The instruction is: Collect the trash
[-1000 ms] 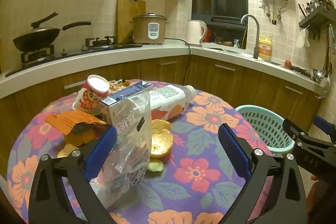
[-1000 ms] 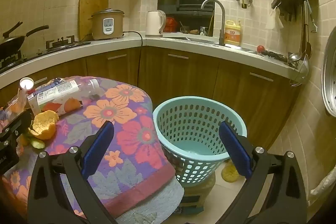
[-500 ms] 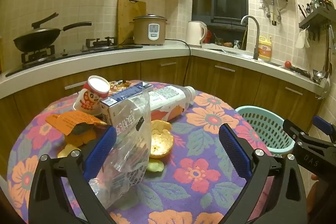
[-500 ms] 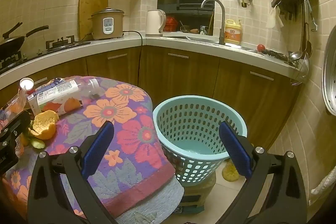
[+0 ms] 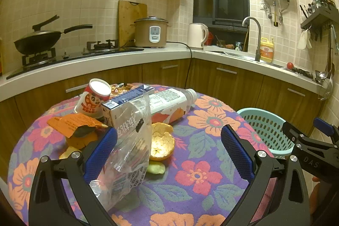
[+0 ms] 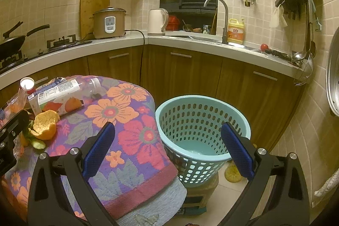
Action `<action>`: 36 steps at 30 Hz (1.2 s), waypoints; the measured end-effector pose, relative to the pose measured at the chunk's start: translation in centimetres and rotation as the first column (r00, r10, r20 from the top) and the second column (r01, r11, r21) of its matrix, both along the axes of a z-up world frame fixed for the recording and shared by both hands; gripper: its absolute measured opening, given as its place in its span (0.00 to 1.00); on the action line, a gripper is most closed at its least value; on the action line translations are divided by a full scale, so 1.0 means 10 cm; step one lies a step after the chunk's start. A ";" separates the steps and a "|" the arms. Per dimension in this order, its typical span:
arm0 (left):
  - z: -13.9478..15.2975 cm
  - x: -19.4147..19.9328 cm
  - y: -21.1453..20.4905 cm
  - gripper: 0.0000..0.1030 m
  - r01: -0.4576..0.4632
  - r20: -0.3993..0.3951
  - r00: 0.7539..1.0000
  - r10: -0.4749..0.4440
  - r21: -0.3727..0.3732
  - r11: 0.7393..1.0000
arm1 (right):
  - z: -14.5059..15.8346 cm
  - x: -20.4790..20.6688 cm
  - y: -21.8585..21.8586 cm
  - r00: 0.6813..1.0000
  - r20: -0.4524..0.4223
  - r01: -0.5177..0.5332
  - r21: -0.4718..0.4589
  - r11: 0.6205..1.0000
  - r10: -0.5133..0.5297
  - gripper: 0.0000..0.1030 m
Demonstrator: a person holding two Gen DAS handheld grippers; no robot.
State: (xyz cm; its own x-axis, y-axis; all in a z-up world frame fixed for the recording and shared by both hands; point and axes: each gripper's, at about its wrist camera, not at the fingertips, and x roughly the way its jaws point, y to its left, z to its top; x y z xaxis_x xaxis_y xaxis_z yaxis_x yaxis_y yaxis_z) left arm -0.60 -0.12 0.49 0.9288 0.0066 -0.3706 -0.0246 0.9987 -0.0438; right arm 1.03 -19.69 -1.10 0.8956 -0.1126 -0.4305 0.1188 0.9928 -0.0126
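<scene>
In the left wrist view, the left tool (image 5: 168, 149) is hovering low over the flowered counter (image 5: 203, 190), its jaws spread wide and gripping nothing, though one clear plastic bag (image 5: 129, 149) is leaning against its left finger. Around the bag are lying one carton (image 5: 125, 105), one bottle (image 5: 169, 102), one paper cup (image 5: 94, 99), one orange wrapper (image 5: 72, 123), one orange peel (image 5: 161, 143) and one green scrap (image 5: 155, 168). At the far right, one basket (image 5: 267, 130) is showing behind the right tool. In the right wrist view, the right tool (image 6: 168, 149) is pointing over the counter's edge toward the basket (image 6: 201, 132) on the floor, wide open and empty.
</scene>
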 end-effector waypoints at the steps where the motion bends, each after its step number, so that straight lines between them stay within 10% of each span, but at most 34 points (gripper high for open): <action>1: 0.00 0.00 0.00 0.92 0.000 0.000 1.000 0.000 0.000 1.000 | 0.00 0.00 0.00 1.000 0.001 0.000 0.001 1.000 0.000 0.92; 36: 0.02 -0.03 -0.01 0.92 0.002 0.021 1.000 -0.002 0.006 1.000 | -0.03 0.03 -0.01 1.000 -0.001 0.001 -0.002 1.000 -0.001 0.92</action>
State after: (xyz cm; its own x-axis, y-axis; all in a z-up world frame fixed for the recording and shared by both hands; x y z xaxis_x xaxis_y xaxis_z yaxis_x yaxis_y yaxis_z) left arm -0.85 -0.23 0.67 0.9364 0.0064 -0.3508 -0.0214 0.9990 -0.0388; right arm 1.31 -19.79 -1.41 0.8950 -0.1141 -0.4312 0.1194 0.9927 -0.0149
